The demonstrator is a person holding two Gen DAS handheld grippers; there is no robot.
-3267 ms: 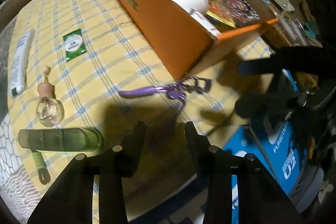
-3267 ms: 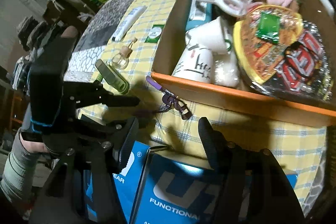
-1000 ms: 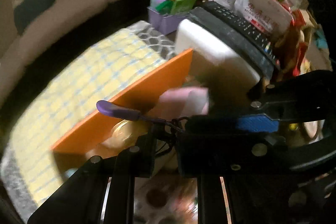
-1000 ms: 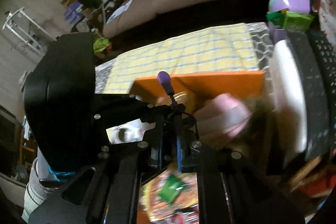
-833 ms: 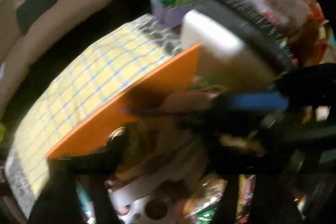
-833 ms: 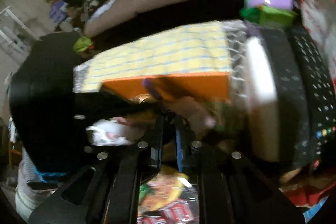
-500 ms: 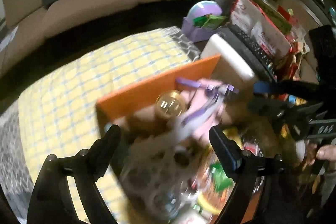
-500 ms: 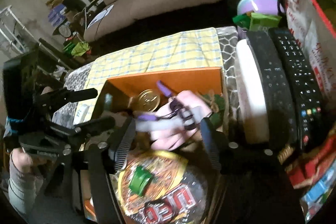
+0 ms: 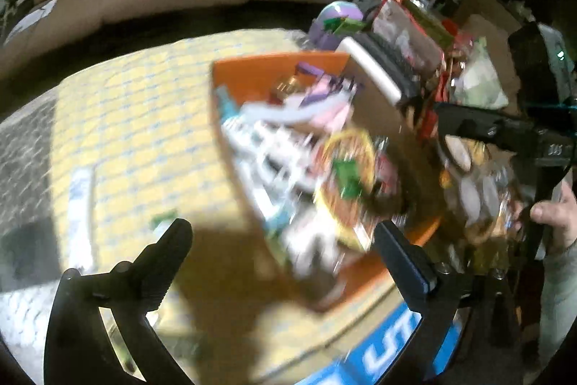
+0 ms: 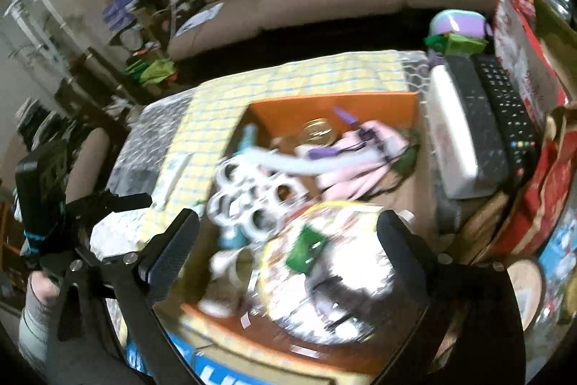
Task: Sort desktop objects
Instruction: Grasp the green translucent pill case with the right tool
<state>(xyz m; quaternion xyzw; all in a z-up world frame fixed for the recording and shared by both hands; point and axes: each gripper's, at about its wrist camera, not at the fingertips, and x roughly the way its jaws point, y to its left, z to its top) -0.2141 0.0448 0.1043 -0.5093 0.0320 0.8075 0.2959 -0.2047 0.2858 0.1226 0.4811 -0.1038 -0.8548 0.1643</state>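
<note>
While both pairs of jaws stood wide apart and empty, the purple curler (image 10: 346, 136) lay inside the orange box (image 10: 288, 107).

As seen from the right wrist, the curler rested on pink cloth (image 10: 360, 168) at the box's far end, beside a gold lid (image 10: 317, 130), well beyond the right gripper (image 10: 288, 233) and not between its jaws; both pairs had just been opening. From the left wrist, blurred, the curler (image 9: 324, 85) showed far past the left gripper (image 9: 285, 240), which hung over the yellow checked cloth (image 9: 137, 118) of the desk at the box's near corner. The curler looked light, stiff and thin, with a smooth handle likely to slip; its metal clamp end, a judgement only, seemed easiest to bend, so the handle was the safer hold. A white tube (image 9: 81, 204) lay outside the box on the cloth.
</note>
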